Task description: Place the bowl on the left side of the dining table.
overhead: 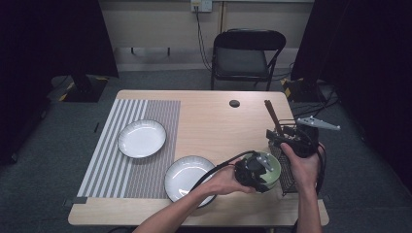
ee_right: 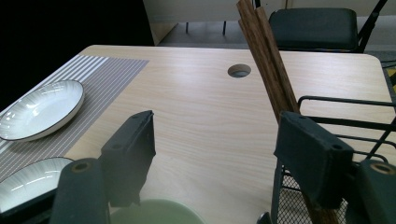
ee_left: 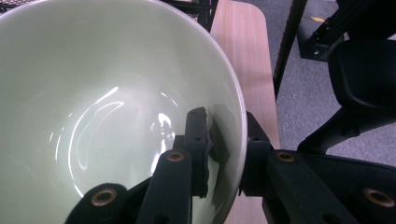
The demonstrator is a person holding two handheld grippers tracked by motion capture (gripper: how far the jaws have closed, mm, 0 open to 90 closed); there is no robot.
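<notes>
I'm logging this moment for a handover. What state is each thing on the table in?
Green bowl: empty, rim clamped between the left gripper's jaws.
Right gripper: jaws open, holding nothing.
Far plate: empty, on the striped mat.
Near plate: empty, half on the mat.
Chopsticks: standing tilted in the wire rack.

A pale wooden desk (overhead: 214,121) sits on grey carpet (overhead: 160,80), with a round cable hole (overhead: 234,103) near its far edge. Behind it a black folding chair (overhead: 245,56) stands against a beige wall (overhead: 155,24). A socket (overhead: 201,5) up on that wall drops a cable (overhead: 200,36) to the floor. Dark curtains (overhead: 53,39) close in on both sides, and the light is dim.
</notes>
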